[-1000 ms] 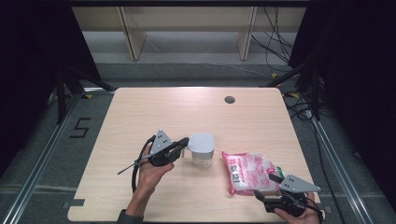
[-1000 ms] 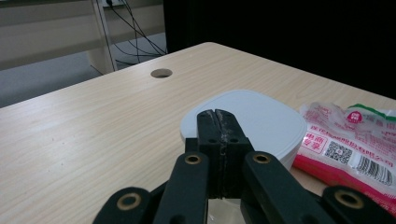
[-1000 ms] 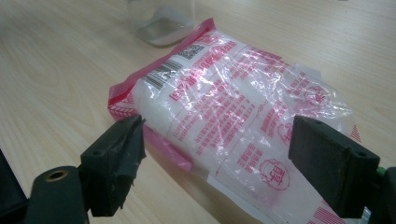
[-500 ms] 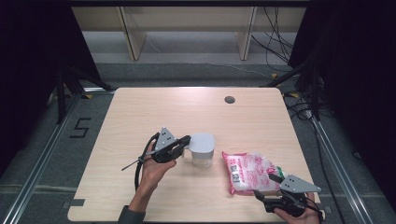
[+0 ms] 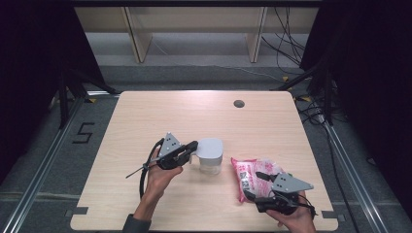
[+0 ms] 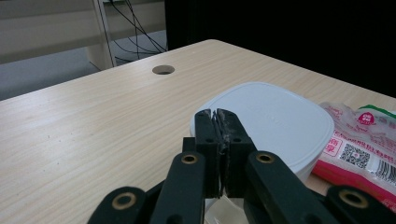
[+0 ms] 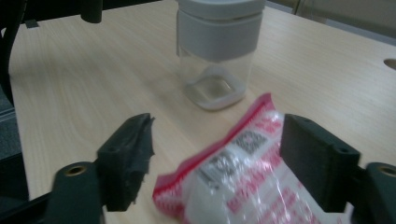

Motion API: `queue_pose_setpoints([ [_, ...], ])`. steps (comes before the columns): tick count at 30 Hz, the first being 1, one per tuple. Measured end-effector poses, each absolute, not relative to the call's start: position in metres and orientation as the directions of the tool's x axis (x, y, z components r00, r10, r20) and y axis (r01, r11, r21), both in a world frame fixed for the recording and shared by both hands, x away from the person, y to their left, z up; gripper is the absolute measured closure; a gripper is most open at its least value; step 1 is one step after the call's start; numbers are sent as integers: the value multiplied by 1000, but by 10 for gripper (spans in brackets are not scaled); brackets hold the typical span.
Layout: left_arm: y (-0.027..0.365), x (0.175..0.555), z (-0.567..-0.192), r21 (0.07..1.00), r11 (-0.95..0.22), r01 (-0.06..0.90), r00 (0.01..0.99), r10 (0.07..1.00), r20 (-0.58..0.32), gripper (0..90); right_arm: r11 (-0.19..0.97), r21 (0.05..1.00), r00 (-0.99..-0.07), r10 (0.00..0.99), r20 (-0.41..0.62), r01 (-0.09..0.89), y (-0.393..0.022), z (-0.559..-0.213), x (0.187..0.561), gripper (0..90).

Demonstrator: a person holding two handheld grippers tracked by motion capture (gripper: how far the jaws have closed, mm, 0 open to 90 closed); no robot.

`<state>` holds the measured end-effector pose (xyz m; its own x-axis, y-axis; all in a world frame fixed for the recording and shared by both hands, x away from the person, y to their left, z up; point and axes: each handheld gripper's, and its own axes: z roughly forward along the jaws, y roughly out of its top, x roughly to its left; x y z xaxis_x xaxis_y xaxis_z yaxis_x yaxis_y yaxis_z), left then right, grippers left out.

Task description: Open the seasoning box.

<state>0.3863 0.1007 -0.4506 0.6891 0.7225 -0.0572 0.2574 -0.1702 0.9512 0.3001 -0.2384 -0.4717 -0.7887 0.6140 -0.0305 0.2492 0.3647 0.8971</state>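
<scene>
Wooden table [image 5: 145,121] under me, bare across its far half. Pink snack bag [image 5: 250,174] lies near the front right, well right of the container. Clear square container with its grey lid [image 5: 210,155] stands mid-table. My right gripper [image 5: 260,187] has its jaws wide, just been narrowing, the bag's corner between them, pads not pressing. My left gripper [image 5: 194,145], jaws pressed together and holding nothing, sits at the lid's edge.
</scene>
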Motion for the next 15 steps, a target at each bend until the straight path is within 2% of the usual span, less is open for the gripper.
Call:
queue_pose_setpoints([
  [3, 101, 386, -451, 951, -165, 260, 686, 725, -62, 871, 372, 902, -792, 608, -60, 217, -225, -468, 310, 484],
  [6, 101, 386, -451, 952, -167, 257, 687, 724, -58, 870, 350, 909, -787, 616, -42, 226, -217, -465, 320, 566],
  [9, 102, 386, -451, 952, -161, 261, 693, 718, -68, 869, 353, 903, -781, 624, -31, 246, -213, -462, 329, 626],
  [12, 102, 386, -451, 950, -161, 267, 688, 722, -71, 869, 372, 901, -790, 611, -57, 223, -208, -458, 338, 703],
  [15, 102, 387, -451, 953, -169, 252, 694, 718, -56, 869, 361, 909, -796, 603, -58, 207, -203, -457, 343, 720],
])
